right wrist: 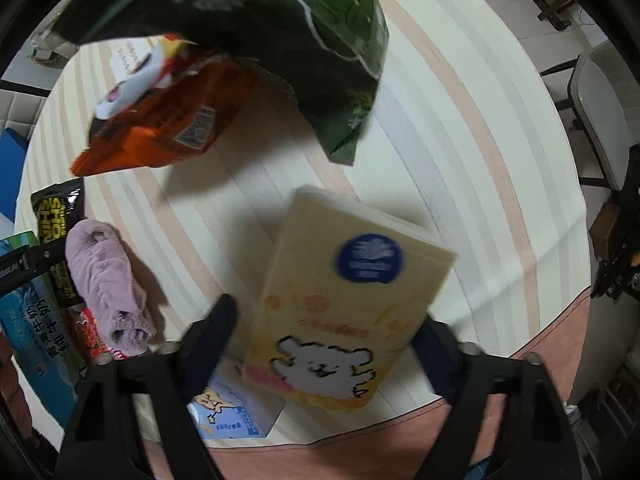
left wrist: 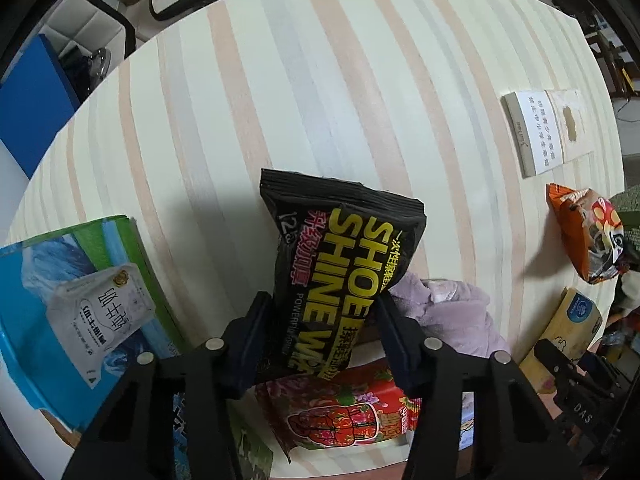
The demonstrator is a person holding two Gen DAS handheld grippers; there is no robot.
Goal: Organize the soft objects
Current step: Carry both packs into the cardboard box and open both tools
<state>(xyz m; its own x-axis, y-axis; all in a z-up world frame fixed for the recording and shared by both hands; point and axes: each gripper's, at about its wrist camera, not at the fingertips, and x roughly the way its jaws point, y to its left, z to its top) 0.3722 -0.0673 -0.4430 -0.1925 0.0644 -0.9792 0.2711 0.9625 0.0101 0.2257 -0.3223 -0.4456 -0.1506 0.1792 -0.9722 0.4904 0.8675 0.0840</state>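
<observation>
A black "Shoe Shine Wipes" pack (left wrist: 344, 248) stands tilted on the striped table (left wrist: 320, 80). My left gripper (left wrist: 324, 308) is shut on its lower half, a pad pressed to each side. Beside it lies a crumpled lilac cloth (left wrist: 452, 316), which also shows in the right wrist view (right wrist: 108, 276). A yellow tissue pack (right wrist: 344, 304) with a white cartoon animal lies between the fingers of my right gripper (right wrist: 328, 316). That gripper is open: table shows between the left finger (right wrist: 216, 328) and the pack. The picture there is blurred.
An orange snack bag (right wrist: 160, 120) and a dark green bag (right wrist: 280, 20) lie beyond the tissue pack. A red floral pack (left wrist: 344, 412) and a pale blue cartoon pack (right wrist: 232, 416) are near the front edge. At the left a white pouch (left wrist: 104, 312) rests on a blue-green box (left wrist: 24, 340). A white booklet (left wrist: 536, 128) lies far right.
</observation>
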